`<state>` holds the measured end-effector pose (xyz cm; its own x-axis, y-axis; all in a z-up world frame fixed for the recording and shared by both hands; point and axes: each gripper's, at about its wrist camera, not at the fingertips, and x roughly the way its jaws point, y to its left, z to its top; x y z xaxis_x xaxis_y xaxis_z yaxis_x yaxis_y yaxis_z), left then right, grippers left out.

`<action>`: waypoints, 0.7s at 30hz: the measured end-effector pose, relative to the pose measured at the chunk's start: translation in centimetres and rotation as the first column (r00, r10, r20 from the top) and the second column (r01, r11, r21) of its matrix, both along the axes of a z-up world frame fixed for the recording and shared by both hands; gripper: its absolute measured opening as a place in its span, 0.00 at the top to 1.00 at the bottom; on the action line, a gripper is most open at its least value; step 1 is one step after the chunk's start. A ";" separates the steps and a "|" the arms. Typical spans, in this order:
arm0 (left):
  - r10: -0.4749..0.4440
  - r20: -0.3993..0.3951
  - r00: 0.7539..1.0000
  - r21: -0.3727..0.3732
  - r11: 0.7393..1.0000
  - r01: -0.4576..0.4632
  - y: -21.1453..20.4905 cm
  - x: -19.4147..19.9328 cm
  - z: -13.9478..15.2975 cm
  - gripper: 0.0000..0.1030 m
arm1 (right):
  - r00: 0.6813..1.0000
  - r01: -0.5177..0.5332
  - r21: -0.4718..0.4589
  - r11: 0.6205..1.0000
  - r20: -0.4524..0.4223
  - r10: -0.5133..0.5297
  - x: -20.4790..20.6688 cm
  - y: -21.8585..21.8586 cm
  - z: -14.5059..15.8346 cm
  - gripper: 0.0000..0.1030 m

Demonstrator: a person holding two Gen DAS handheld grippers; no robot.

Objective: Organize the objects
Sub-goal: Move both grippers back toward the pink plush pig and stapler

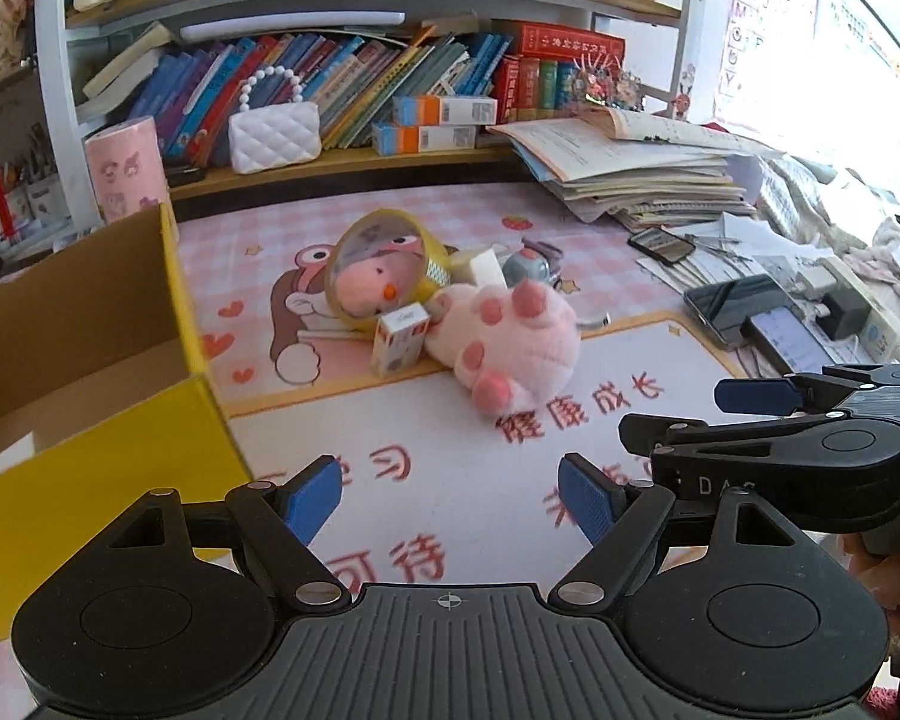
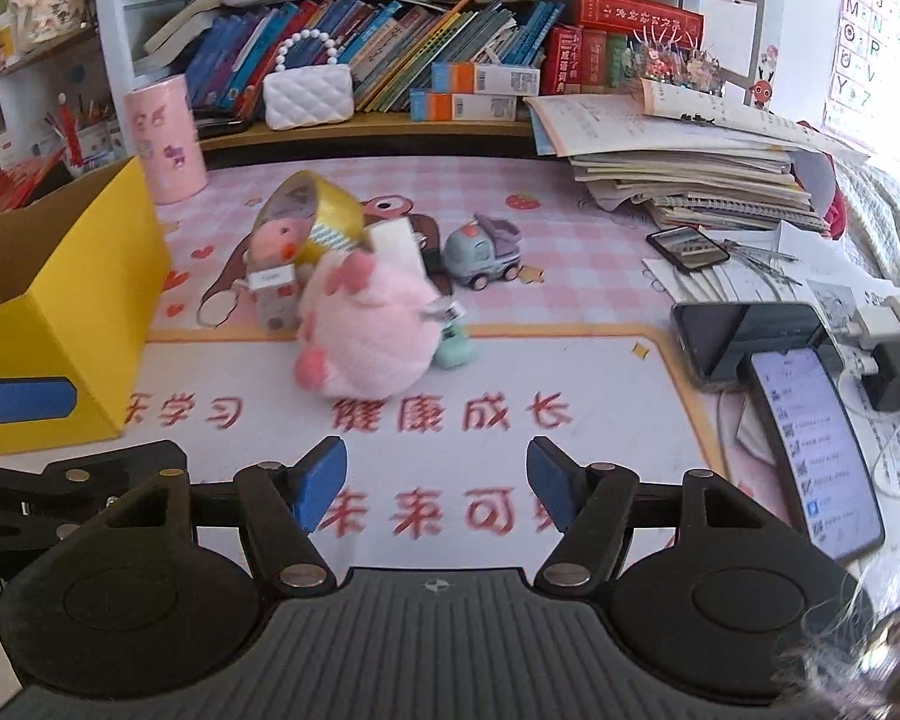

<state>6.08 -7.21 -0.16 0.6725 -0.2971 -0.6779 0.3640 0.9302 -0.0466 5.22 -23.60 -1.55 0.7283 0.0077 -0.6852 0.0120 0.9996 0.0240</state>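
Note:
A heap of small things lies mid-mat: a pink plush paw [image 1: 510,342] [image 2: 366,330], a yellow tape roll [image 1: 384,270] [image 2: 312,216] leaning on it, a small white carton [image 1: 399,339] [image 2: 273,294], a white block [image 1: 480,267] and a grey-blue toy truck [image 1: 528,267] [image 2: 483,258]. An open yellow cardboard box [image 1: 90,420] [image 2: 60,300] stands at the left. My left gripper [image 1: 450,507] is open and empty over the mat, short of the heap. My right gripper [image 2: 435,489] is open and empty too, close beside the left one.
A stack of papers and notebooks [image 1: 642,174] fills the back right. Phones [image 2: 810,450] and a charger lie along the right edge. A pink cylinder [image 2: 165,138] stands behind the box. A shelf with books and a white quilted handbag [image 1: 273,135] lines the back.

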 end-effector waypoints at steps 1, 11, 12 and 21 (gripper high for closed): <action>0.006 -0.001 1.000 0.001 1.000 -0.006 -0.3 0.2 0.0 0.21 | 1.000 -0.002 0.002 1.000 0.000 0.002 0.4 -0.4 0.0 0.37; 0.026 -0.039 0.999 0.033 0.999 -0.025 -4.2 2.3 -0.8 0.21 | 1.000 -0.020 0.018 1.000 0.014 0.019 2.9 -4.1 -0.3 0.37; 0.028 -0.043 0.999 0.036 0.999 -0.027 -4.5 2.5 -0.9 0.21 | 1.000 -0.019 0.020 1.000 0.019 0.018 3.1 -4.5 -0.3 0.38; 0.040 -0.033 0.999 0.078 0.996 -0.038 -7.5 4.8 -1.5 0.11 | 0.995 0.004 0.059 0.998 0.100 -0.010 4.3 -7.2 0.3 0.38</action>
